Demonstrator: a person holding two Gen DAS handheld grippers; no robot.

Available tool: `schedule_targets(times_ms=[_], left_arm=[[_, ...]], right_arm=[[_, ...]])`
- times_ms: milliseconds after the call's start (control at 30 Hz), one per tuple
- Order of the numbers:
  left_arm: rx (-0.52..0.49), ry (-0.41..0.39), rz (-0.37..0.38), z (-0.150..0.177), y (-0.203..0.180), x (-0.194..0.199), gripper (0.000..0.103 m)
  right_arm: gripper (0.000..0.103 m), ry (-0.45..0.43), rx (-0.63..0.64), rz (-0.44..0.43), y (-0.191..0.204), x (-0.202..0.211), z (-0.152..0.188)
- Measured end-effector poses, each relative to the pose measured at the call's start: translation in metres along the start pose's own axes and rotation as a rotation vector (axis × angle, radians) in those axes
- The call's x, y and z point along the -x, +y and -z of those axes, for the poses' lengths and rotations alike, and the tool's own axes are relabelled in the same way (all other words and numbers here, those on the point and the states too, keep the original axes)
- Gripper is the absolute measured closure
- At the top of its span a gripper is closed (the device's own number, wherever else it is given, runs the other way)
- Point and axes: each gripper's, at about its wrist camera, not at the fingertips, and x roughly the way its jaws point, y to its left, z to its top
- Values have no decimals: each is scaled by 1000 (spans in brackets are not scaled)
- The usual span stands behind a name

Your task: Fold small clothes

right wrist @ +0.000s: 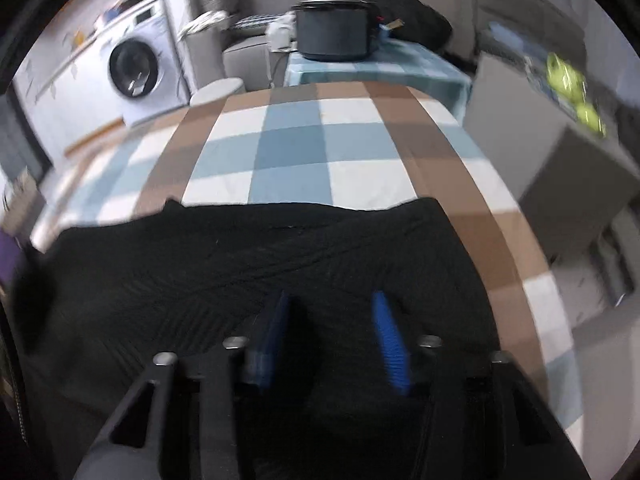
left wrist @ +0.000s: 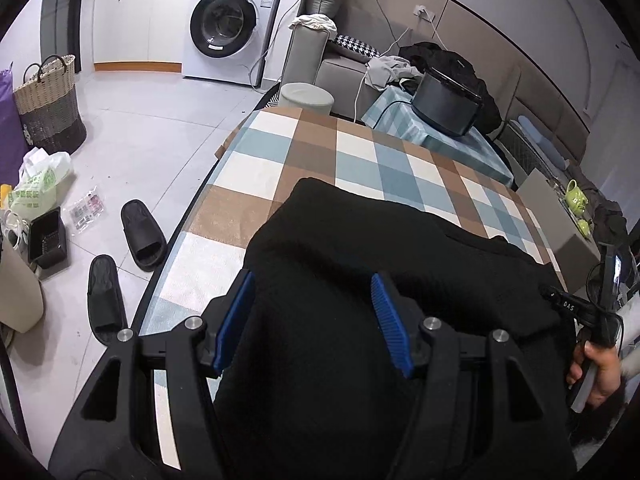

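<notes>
A black knitted garment [left wrist: 360, 264] lies spread on the checked tablecloth [left wrist: 304, 148] near the table's front edge. My left gripper [left wrist: 312, 284] is open, its blue pads on either side of the garment's left part, just above the cloth. In the right wrist view the same garment [right wrist: 256, 248] fills the lower half. My right gripper [right wrist: 330, 300] is open over the garment's right part; this view is motion-blurred. The hand holding the right gripper shows in the left wrist view at the right edge [left wrist: 596, 368].
A grey box [left wrist: 556, 224] stands at the table's right edge with green cups [left wrist: 574, 198] beyond. A dark pot [right wrist: 334, 32] sits on a second checked table behind. On the floor to the left lie black slippers [left wrist: 142, 236], bags and a woven basket [left wrist: 50, 104]. A washing machine [left wrist: 228, 20] stands at the back.
</notes>
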Motion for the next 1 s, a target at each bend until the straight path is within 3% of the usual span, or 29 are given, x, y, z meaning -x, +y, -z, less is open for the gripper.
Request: schedule_targets(times_ms=[33, 67, 133, 233, 367, 533, 633, 667, 700, 767, 900, 1000], left_arm=[[3, 0, 1, 1, 0, 0, 46], [6, 1, 2, 0, 2, 1, 46], [13, 3, 5, 1, 4, 1, 46], [13, 1, 1, 1, 5, 3, 46], [20, -3, -4, 1, 8, 5, 46], [28, 10, -10, 1, 9, 2, 46], [29, 17, -15, 3, 11, 2, 46], [30, 20, -17, 4, 11, 2, 46], [30, 21, -20, 5, 12, 3, 46], [34, 22, -25, 9, 14, 8, 46], [40, 25, -36, 25, 19, 24, 46], [41, 39, -54, 46, 26, 41, 46]], right_arm=[[88, -4, 4, 0, -1, 1, 1], [100, -9, 7, -1, -2, 2, 1], [101, -28, -5, -23, -6, 5, 2], [101, -171, -58, -121, -20, 34, 1], [101, -290, -178, -100, -46, 60, -9], [100, -175, -252, -62, -60, 36, -14], [86, -92, -282, -76, -61, 23, -7], [73, -81, -292, -86, -62, 23, -2], [67, -83, -302, -99, -63, 24, 2], [63, -82, -311, -128, -63, 30, 9], [61, -40, -322, -236, -63, 49, 34], [60, -36, -295, -254, -60, 71, 60]])
